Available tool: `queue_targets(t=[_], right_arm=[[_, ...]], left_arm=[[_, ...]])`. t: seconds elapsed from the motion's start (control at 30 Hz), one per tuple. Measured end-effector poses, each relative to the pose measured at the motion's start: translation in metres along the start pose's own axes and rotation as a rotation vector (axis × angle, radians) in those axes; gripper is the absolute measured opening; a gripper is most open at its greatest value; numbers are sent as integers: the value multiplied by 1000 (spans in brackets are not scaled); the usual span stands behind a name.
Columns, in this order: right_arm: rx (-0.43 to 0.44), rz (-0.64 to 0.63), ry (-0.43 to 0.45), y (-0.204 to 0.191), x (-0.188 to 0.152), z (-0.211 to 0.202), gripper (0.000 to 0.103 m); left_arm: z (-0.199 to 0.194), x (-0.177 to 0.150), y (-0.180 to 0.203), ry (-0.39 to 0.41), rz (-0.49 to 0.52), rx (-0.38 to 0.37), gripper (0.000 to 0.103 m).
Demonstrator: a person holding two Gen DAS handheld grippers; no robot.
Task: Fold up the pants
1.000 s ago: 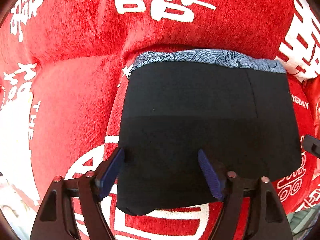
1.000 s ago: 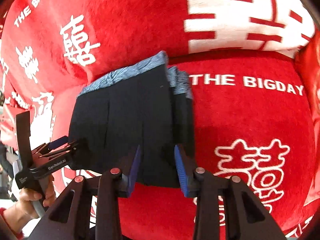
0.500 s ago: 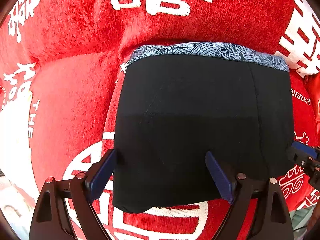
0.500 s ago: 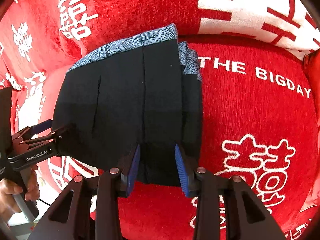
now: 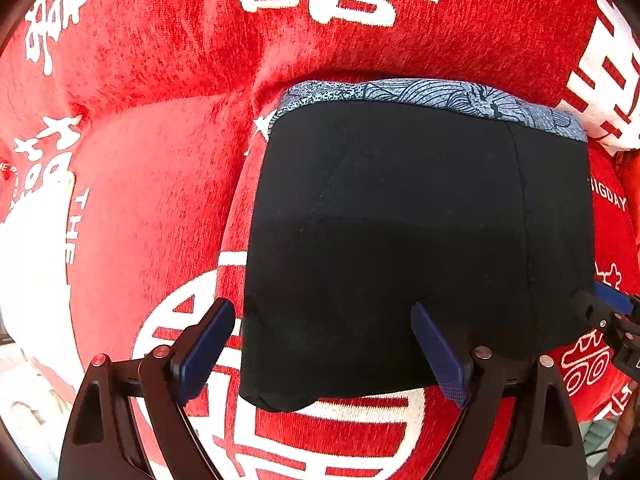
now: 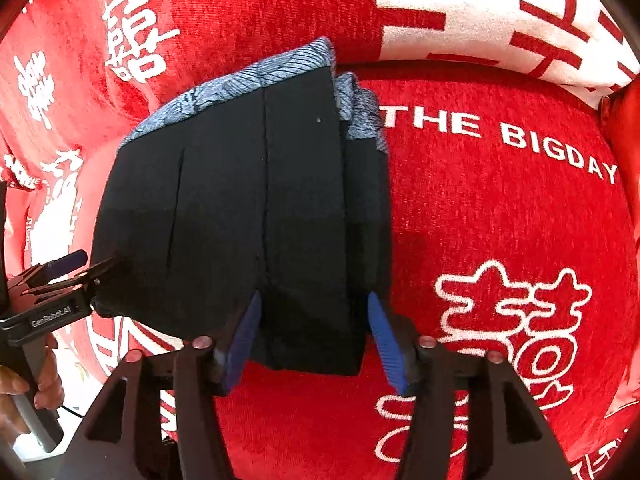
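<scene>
The black pants (image 5: pixel 416 236) lie folded into a compact block on the red cloth, with a blue-grey patterned lining along the far edge (image 5: pixel 432 96). They also show in the right wrist view (image 6: pixel 248 216). My left gripper (image 5: pixel 320 344) is open, its blue fingers straddling the near left part of the block. My right gripper (image 6: pixel 314 340) is open at the near right corner, fingers on either side of the fold. The left gripper shows at the left of the right wrist view (image 6: pixel 64 280).
A red plush cloth with white characters and "THE BIGDAY" lettering (image 6: pixel 500 132) covers the whole surface. A ridge in the cloth (image 5: pixel 224 92) rises behind the pants. The person's hand (image 6: pixel 28 380) holds the left gripper's handle.
Both grippers have opened wider, the right one clearly from a narrow gap. The cameras have moved slightly closer to the pants. The folded block has stayed in place.
</scene>
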State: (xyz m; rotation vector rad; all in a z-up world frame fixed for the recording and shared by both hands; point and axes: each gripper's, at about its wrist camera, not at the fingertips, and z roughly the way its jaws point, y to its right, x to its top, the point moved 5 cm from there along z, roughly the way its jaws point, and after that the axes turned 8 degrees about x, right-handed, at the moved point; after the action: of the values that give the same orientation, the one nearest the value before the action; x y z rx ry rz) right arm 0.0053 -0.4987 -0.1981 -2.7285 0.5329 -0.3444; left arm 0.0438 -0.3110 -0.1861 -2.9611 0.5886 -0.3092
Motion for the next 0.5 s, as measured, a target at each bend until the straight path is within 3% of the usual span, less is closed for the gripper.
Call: queue_targets(t=[0.3,0.5], right_arm=[[17,34,-10,7,-8,7,73],[61,63,0,10,-15,3,73]], left_arm=[[8,2,-4,-10,-1,-8,90],[8,5,-7,-12,19,-20,90]])
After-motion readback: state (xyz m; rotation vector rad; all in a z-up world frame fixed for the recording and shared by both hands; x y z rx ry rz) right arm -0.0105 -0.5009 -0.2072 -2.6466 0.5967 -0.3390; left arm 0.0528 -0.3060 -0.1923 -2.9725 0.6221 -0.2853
